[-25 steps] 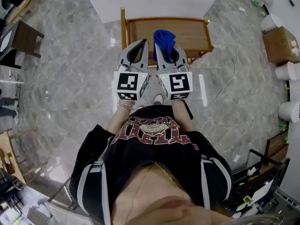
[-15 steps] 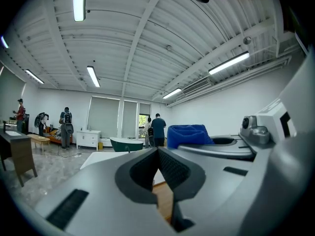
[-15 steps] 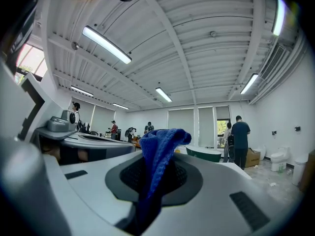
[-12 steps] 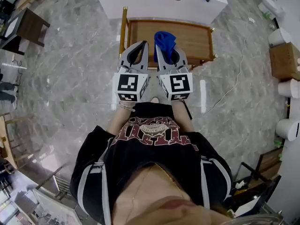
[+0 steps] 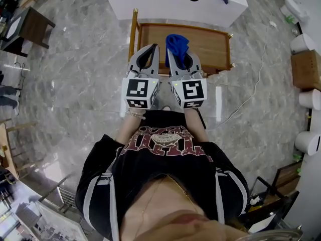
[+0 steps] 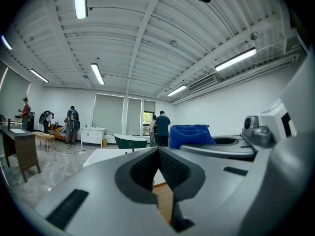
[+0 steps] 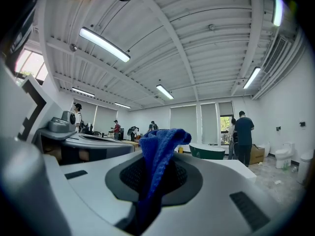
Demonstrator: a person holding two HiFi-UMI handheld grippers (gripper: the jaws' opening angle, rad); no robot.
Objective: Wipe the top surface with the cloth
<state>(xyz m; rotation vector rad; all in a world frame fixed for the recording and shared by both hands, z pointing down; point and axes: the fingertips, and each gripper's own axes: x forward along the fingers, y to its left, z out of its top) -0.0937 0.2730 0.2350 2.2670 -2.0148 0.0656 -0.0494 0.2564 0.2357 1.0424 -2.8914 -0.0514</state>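
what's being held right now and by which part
The right gripper pinches the blue cloth at a fold, a bunch sticking out past its tips. The left gripper is shut, holding nothing.

Grey marble floor [image 5: 75, 84]; white unit [image 5: 150, 4] beyond; dark side table [image 5: 30, 26] far left; cardboard box [image 5: 307, 70] right.
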